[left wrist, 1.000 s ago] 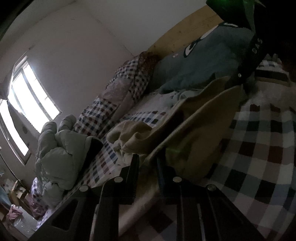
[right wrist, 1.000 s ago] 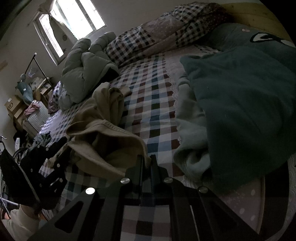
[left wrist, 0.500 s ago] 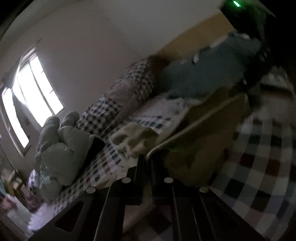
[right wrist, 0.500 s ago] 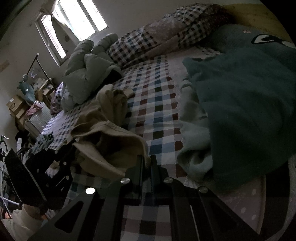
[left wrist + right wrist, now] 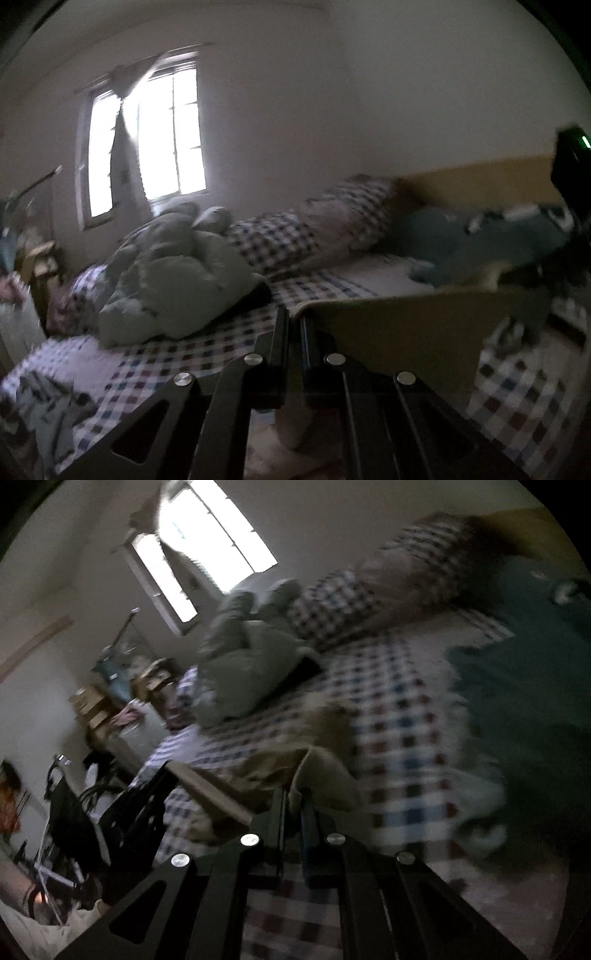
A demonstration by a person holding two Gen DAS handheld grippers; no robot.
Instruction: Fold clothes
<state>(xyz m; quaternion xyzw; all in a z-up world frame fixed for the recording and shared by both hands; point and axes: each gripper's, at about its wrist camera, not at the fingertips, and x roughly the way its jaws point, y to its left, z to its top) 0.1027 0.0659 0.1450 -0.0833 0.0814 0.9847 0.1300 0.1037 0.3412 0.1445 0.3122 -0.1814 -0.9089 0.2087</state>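
Both grippers clamped on the tan garment (image 5: pixel 406 325), one corner each: left gripper (image 5: pixel 293 328) pinching the near end of a straight edge that runs toward 3 o'clock, right gripper (image 5: pixel 293 805) nipping a bunched fold. Edge drawn taut between the two and raised off the checked bedsheet (image 5: pixel 207 343), judged so as to spread the cloth flat ahead of a fold. Remainder of garment trailing on the bed at 11 o'clock of the right jaws. Grey-green puffy jacket (image 5: pixel 173 273) lying well apart near the window (image 5: pixel 162 140), untouched. No brand, label or writing legible; frames heavily blurred.
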